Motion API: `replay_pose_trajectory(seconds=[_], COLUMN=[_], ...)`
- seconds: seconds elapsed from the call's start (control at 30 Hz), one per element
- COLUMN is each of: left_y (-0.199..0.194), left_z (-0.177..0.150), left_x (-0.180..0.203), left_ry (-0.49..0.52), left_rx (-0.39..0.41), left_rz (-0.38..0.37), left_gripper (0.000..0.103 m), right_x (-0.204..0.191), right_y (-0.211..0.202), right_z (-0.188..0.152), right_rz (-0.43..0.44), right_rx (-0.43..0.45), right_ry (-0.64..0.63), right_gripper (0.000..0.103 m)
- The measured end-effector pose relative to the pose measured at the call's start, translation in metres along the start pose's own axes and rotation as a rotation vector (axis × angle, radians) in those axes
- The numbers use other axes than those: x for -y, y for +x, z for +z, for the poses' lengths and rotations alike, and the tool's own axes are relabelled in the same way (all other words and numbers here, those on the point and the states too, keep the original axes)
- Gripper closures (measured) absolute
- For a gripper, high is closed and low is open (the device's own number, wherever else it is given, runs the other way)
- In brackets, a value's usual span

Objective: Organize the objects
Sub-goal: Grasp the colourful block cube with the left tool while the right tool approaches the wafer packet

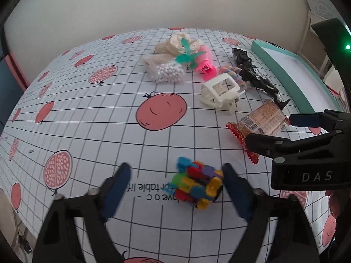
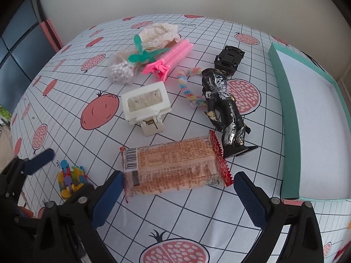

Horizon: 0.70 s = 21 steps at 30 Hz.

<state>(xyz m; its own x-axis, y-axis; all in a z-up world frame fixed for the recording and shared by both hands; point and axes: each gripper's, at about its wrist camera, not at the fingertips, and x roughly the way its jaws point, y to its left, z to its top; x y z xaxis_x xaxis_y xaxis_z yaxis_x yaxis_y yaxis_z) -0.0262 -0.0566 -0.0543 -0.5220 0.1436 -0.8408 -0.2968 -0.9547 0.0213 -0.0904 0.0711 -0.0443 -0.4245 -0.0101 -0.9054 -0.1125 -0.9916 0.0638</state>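
Checked cloth printed with pomegranates covers the surface [image 2: 65, 83], which ends at a plain pale wall. Along its right edge sits a teal tray [image 2: 289, 131] with a white floor.

Nearest the right gripper [image 2: 177, 199] lies a snack packet [image 2: 173, 168], flat on the cloth with its barcode end to the left and its red crimped end to the right. The blue jaws stand wide apart on either side of it; the left pad looks to be at or against the barcode end, the right pad is clear of the red end. Nothing is clamped.

The left gripper [image 1: 175, 188] has its jaws wide open around a bundle of coloured plastic pieces [image 1: 198, 185], which rests on the cloth just beside the right pad and well apart from the left pad.

Beyond the packet a black and silver toy figure [image 2: 226, 109] lies on its side, its feet just beside the red crimp. A black toy car [image 2: 229, 60] is at its head. A white clip [image 2: 147, 105] sits left of the figure, with a pastel twisted cord [image 2: 188, 89] between them. Farther back are a pink clip [image 2: 171, 57], a green propeller toy [image 2: 142, 53], a bag of white beads [image 2: 121, 72] and a lace cloth [image 2: 160, 32], clustered together.
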Motion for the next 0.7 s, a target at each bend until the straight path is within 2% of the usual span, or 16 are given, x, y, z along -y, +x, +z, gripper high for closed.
replay_pose_trajectory(seconds=[0.1,0.17,0.23,0.63,0.67,0.7], left_y=[0.002,0.004,0.005,0.003,0.002,0.001], left_z=[-0.001,-0.002,-0.002,-0.001,-0.001,0.000], left_x=[0.003,0.005,0.007,0.007,0.007,0.008], left_ry=[0.016,0.025,0.031,0.047,0.049,0.051], left_rx=[-0.009,-0.018,-0.015,-0.026,-0.026,-0.024], left_rz=[-0.008,-0.020,-0.028,-0.040,-0.040,-0.038], left_gripper=[0.032,0.050,0.054,0.055,0.055,0.055], right_x=[0.002,0.002,0.003,0.002,0.002,0.002], right_y=[-0.002,-0.004,-0.006,-0.012,-0.014,-0.017], right_z=[-0.001,-0.002,-0.002,-0.002,-0.002,-0.001], right_rz=[0.001,0.001,0.004,0.020,0.023,0.033], right_rx=[0.000,0.004,0.009,0.019,0.026,0.033], right_ry=[0.005,0.008,0.013,0.026,0.030,0.031], right_gripper=[0.005,0.007,0.010,0.020,0.046,0.060])
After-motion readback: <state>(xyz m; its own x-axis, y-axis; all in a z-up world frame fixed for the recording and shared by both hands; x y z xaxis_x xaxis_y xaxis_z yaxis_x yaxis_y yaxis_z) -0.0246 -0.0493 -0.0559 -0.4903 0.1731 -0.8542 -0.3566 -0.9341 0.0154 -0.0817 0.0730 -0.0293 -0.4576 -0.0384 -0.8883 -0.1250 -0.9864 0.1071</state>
